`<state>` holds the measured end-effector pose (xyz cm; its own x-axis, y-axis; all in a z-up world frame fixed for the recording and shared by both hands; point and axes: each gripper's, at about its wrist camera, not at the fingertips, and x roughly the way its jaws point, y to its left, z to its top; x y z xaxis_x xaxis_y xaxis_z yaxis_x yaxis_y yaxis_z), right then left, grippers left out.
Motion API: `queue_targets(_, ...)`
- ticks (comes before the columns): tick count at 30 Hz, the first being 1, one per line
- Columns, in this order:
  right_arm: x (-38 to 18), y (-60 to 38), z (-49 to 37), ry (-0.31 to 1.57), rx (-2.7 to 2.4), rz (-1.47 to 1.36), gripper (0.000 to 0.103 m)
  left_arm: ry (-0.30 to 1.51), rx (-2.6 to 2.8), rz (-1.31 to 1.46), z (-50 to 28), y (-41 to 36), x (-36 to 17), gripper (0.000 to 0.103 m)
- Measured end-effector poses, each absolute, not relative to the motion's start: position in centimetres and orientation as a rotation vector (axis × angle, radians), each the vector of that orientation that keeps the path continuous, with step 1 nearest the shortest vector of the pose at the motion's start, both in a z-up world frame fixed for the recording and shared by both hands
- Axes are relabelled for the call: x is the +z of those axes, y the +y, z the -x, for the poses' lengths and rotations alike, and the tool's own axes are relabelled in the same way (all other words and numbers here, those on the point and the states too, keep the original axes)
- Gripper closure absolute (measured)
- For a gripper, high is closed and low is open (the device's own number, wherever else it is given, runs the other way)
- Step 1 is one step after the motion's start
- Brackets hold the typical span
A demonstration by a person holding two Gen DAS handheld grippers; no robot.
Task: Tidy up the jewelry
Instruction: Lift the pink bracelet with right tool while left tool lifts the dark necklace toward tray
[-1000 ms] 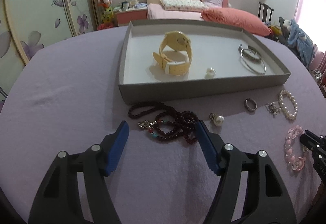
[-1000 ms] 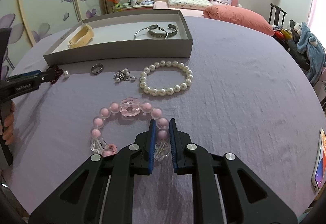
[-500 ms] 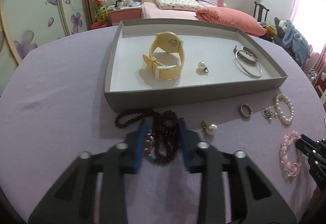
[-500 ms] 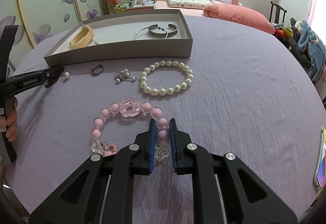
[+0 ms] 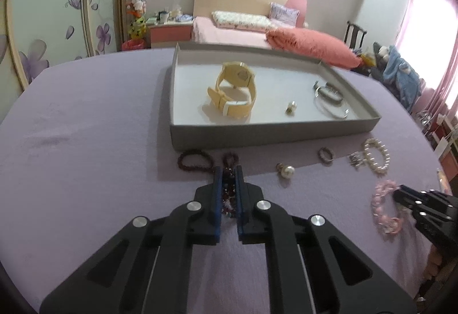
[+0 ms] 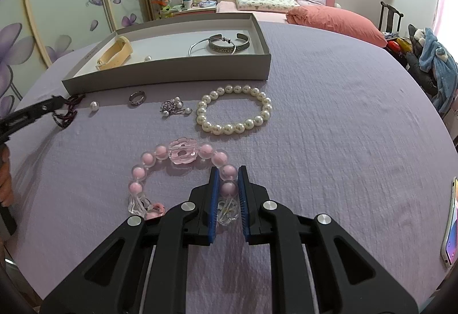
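Clamping the dark bead necklace [image 5: 228, 188], the left claw [image 5: 228, 171] works beside the gray tray [image 5: 257, 133] on the desk [image 6: 329, 113]. The right claw [image 6: 228, 171] grips the pink bead bracelet [image 6: 183, 153]. No legible writing; tray contents: one watch [image 5: 234, 93], one pearl [image 5: 291, 107], two bangles [image 6: 226, 43].

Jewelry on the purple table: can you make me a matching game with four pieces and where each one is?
Things:
1. yellow watch
2. dark bead necklace
3. pink bead bracelet
4. white pearl bracelet

Places:
A. lying loose on the cloth, in front of the box
B. between the jaws of the left gripper
C. inside the grey box
D. between the jaws of the right gripper

Pairs: 1-C, 2-B, 3-D, 4-A
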<state>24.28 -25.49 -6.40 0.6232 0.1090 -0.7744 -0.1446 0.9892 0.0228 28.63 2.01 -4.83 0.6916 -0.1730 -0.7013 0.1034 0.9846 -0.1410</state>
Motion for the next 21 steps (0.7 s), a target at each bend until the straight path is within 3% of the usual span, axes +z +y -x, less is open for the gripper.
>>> queue_targets(4,-6.4,-25.6,-24.3,0.887,0.151,0.031,0.086,0.724,-0.186,0.124,-26.7,2.6,-3.0,0.094)
queue_targets(8,-6.4,-25.3,-24.1,0.889,0.162,0.034,0.068,0.668,-0.208,0.14,-25.1,3.0,-1.3,0.094)
queue_targets(11,-6.4,-24.8,-24.1,0.89,0.162,0.055,0.065,0.645,-0.217,0.149,-24.5,3.1,-0.4,0.094)
queue_targets(13,-6.4,-24.8,-24.1,0.89,0.162,0.056,0.069,0.634,-0.221,0.154,-24.4,3.1,0.0,0.094)
queue_targets(14,-6.3,-24.8,-24.1,0.889,0.165,0.057,0.084,0.63,-0.222,0.157,-24.3,3.1,0.2,0.094)
queue_targets(15,-6.3,-24.8,-24.1,0.886,0.166,0.066,0.089,0.627,-0.222,0.159,-24.1,3.2,0.3,0.094)
queue_targets(21,-5.1,-25.1,-23.1,0.808,0.208,0.044,0.089,0.615,-0.227,0.166,-23.5,3.3,0.7,0.094)
